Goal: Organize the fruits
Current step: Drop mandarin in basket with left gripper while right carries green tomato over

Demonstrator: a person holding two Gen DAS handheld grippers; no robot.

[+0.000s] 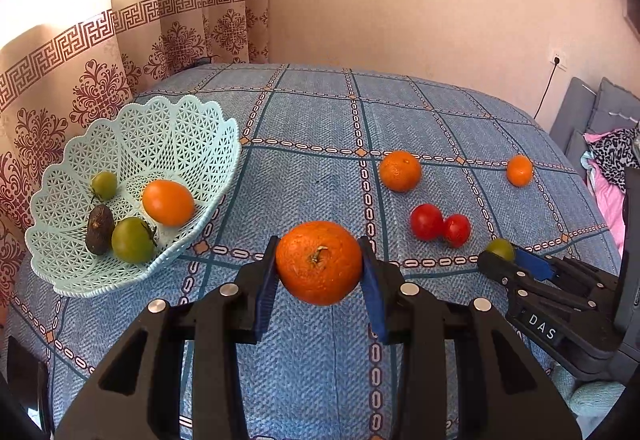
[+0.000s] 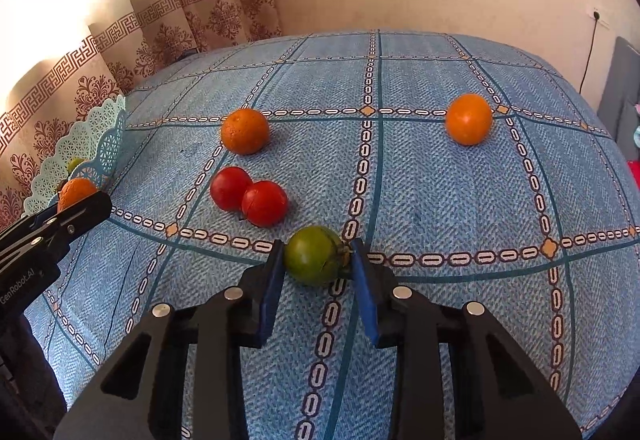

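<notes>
two fruits gripped, basket only half seen from the right

the left gripper (image 1: 319,268) is holding a big orange (image 1: 319,262) between its jaws, just above the blue checked table (image 1: 304,119) and beside the basket (image 1: 132,127). only the left wrist view is showing the basket's inside: an orange fruit (image 1: 168,202), two green fruits (image 1: 133,240) and a dark one (image 1: 100,228). the right wrist view is cutting the basket off at the frame edge, and the left gripper is hiding most of its orange there. the right gripper (image 2: 318,264) is clamping its jaws on a green fruit (image 2: 315,255) resting on the table; in the left view that fruit is peeking out, mostly covered. two red fruits (image 2: 249,197), touching, and two more oranges (image 2: 245,131) are lying loose on the cloth.
</notes>
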